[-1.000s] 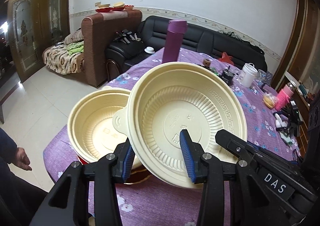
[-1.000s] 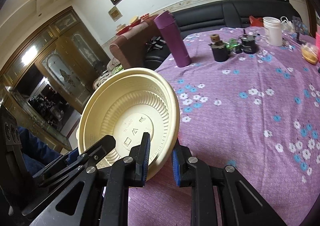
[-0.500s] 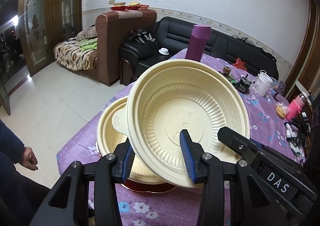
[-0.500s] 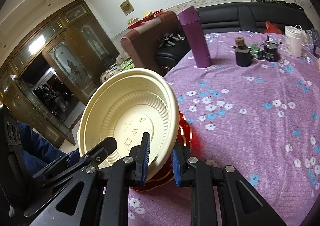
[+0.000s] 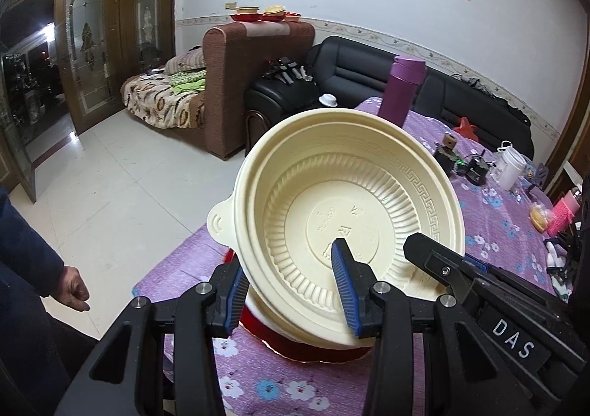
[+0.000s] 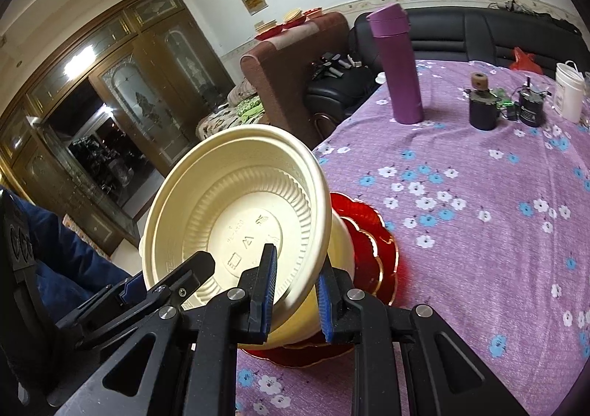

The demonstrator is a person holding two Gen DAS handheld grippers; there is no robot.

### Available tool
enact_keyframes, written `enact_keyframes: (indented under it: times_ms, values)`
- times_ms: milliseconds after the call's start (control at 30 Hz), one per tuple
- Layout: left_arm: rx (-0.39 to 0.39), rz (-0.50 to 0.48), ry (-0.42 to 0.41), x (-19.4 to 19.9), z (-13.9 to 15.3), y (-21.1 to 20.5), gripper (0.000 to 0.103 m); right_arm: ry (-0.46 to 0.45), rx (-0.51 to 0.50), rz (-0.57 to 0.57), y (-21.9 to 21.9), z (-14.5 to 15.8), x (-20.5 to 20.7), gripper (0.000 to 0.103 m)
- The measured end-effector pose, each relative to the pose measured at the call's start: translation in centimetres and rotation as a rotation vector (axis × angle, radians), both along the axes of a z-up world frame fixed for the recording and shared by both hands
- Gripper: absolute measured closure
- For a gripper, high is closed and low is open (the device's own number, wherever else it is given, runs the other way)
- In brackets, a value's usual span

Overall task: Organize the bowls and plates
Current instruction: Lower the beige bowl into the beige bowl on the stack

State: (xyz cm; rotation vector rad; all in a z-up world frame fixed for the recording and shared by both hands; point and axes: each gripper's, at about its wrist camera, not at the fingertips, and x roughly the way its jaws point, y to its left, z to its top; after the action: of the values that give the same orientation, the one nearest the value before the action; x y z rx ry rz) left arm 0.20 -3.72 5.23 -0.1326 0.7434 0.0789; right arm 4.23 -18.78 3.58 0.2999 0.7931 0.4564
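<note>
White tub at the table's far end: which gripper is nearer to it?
Right. The right gripper holds the cream bowl on the side toward the white tub; the left gripper holds its opposite side.

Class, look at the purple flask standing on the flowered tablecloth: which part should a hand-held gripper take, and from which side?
Take the purple flask around its straight cylindrical body, below the wider cap, coming in level from the near side. It stands upright with bare tablecloth in front; the black sofa lies behind it.
</note>
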Motion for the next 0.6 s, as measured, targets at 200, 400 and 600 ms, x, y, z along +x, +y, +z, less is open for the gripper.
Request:
enact_keyframes:
  times_ms: [200, 400, 600]
  values:
    - [0.012, 0.011, 0.017, 0.5, -0.8, 0.6, 0.062, 0.02, -0.009, 0.008, 0.8, -0.9, 0.4, 0.08]
    - [0.023, 0.022, 0.018, 0.9, -1.1, 0.6, 0.062, 0.036, -0.014, 0.012, 1.4, -1.5, 1.0, 0.08]
    - [0.042, 0.03, 0.021, 1.7, -1.6, 0.6, 0.062, 0.043, -0.028, 0.011, 1.8, -2.2, 1.7, 0.08]
